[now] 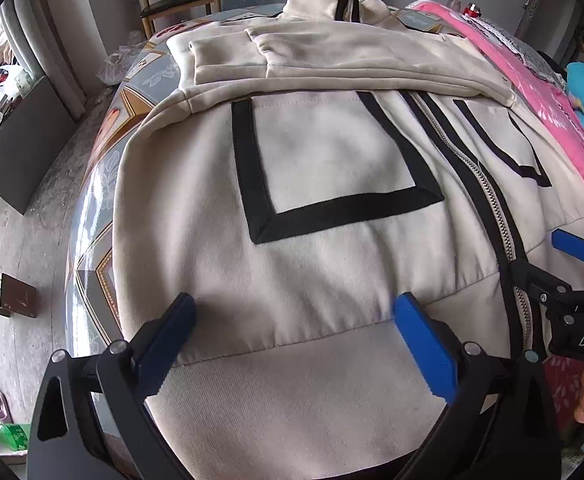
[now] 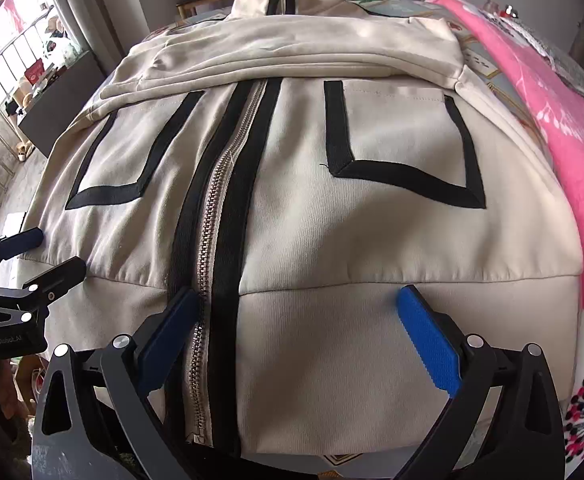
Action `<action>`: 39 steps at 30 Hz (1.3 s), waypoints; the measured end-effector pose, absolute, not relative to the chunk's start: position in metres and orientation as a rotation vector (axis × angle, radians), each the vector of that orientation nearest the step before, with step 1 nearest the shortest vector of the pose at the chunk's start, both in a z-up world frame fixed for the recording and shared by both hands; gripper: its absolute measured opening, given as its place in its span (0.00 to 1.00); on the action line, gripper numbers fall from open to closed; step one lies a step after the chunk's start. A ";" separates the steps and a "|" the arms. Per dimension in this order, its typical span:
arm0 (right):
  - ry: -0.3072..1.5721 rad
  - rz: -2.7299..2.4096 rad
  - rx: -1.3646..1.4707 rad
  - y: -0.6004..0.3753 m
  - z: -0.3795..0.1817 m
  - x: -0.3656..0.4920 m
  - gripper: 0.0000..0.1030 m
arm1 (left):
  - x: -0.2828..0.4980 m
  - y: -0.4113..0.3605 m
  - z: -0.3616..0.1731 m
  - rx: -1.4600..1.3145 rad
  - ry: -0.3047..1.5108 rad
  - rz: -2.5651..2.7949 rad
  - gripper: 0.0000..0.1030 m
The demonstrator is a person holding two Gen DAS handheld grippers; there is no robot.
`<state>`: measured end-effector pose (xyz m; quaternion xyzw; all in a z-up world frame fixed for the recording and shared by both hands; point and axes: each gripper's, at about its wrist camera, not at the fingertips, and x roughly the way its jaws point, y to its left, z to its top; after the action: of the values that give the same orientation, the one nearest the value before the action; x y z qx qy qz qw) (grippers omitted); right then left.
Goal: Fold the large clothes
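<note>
I see a cream jacket (image 1: 332,264) lying front-up on the patterned tabletop (image 1: 92,208), its collar at the far end and its hem band nearest me. A metal zipper (image 2: 212,216), closed and flanked by black tape, runs the length of it. Black trim outlines a pocket (image 2: 404,136) on each side. Both sleeves (image 1: 332,60) are folded across the chest, one stacked on the other, in thick ridges below the collar. My left gripper (image 1: 292,332) has its blue fingers spread wide over the hem band, left of the zipper, holding nothing. My right gripper (image 2: 300,324) is equally wide open over the hem, its left finger (image 2: 172,320) by the zipper. A pink blanket (image 2: 564,132) lies along the jacket's right side.
</note>
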<state>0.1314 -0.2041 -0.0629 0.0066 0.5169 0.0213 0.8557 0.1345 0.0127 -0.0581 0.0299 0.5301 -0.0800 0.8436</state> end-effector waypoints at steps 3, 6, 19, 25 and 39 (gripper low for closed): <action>1.086 0.046 0.013 -0.204 -0.063 0.130 0.93 | 0.135 0.011 -0.058 0.065 1.130 -0.172 0.95; 1.096 0.050 0.014 -0.203 -0.063 0.131 0.93 | 0.137 0.011 -0.057 0.064 1.143 -0.173 0.95; 1.119 0.049 0.007 -0.203 -0.063 0.136 0.93 | 0.139 0.013 -0.058 0.075 1.149 -0.185 0.95; 1.110 0.047 0.008 -0.202 -0.064 0.135 0.93 | 0.139 0.012 -0.058 0.082 1.150 -0.188 0.95; 1.104 0.025 -0.008 -0.200 -0.068 0.128 0.95 | 0.142 0.010 -0.059 0.086 1.176 -0.174 0.96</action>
<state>0.1281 -0.1999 -0.0678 -0.0038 0.5242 0.0120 0.8515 0.1418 0.0102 -0.0591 0.0405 0.5538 -0.0819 0.8276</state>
